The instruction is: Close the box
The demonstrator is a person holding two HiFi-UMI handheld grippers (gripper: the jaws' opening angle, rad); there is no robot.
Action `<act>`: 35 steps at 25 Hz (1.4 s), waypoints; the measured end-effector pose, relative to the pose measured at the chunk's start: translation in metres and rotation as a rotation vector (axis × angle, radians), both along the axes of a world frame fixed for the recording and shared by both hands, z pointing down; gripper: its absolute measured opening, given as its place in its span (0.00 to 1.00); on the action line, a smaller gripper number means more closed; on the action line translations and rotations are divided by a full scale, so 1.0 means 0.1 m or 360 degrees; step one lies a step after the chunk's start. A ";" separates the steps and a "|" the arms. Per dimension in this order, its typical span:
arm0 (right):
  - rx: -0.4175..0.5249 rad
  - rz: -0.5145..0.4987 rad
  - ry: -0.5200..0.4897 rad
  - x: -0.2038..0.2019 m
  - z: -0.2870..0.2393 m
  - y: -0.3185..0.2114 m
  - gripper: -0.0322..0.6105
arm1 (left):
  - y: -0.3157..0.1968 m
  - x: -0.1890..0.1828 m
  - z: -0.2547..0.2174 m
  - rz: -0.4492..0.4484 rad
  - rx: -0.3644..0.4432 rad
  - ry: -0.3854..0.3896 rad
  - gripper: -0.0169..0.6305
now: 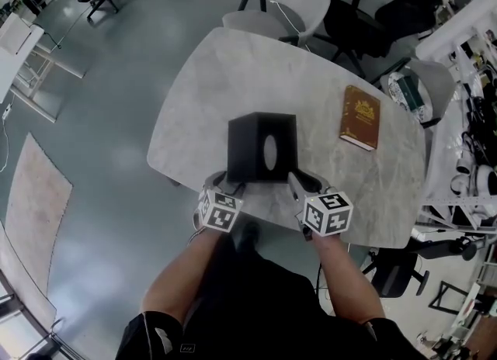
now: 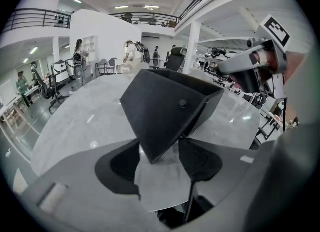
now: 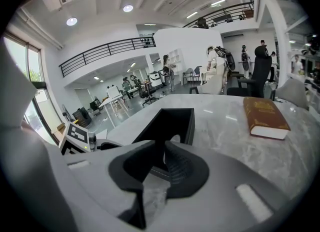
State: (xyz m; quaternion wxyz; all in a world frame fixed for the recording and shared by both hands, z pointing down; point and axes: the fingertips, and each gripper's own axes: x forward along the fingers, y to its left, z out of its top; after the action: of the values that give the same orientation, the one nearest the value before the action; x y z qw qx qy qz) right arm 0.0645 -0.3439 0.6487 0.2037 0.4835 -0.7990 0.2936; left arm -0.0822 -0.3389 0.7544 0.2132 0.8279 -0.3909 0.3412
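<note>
Head view: black box (image 1: 262, 147) sitting near the table's (image 1: 210, 79) front edge, its opening mostly lying in shadow. Left gripper (image 2: 159, 150) gaping open, box corner poking between, untouched. Right gripper (image 3: 160, 150) standing narrowly parted, partly hiding the box's near wall.

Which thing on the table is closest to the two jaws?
The black box, right in front of them; the brown book lies apart, farther right.

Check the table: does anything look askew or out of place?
The box is open: the right gripper view looks into its dark inside, where an oval hole shows. A flap with a stud points down between the left gripper's open jaws. The book lies flat, apart.
</note>
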 end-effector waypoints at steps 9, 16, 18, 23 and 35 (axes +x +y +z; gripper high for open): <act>-0.0108 -0.0010 0.0064 0.02 0.20 0.10 0.17 | -0.03 -0.15 -0.03 -0.0229 -0.0005 0.0098 0.43; -0.0148 -0.0004 0.0057 0.02 0.31 0.16 0.18 | -0.04 -0.28 -0.14 -0.0397 -0.0076 0.0284 0.44; -0.0141 -0.0015 0.0062 -0.01 0.30 0.16 0.18 | -0.06 -0.32 -0.19 -0.0405 -0.0078 0.0329 0.45; -0.0122 -0.0021 0.0048 0.00 0.29 0.18 0.18 | -0.06 -0.33 -0.27 -0.0356 -0.0077 0.0367 0.45; -0.0116 -0.0019 0.0001 0.02 0.27 0.18 0.18 | -0.08 -0.35 -0.60 -0.0187 -0.0099 0.0593 0.46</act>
State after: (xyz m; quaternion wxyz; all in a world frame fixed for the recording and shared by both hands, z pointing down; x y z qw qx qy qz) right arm 0.0665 -0.3258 0.6759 0.2231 0.4710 -0.7908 0.3210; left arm -0.1170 -0.3469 0.6941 0.3267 0.8455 -0.3817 0.1810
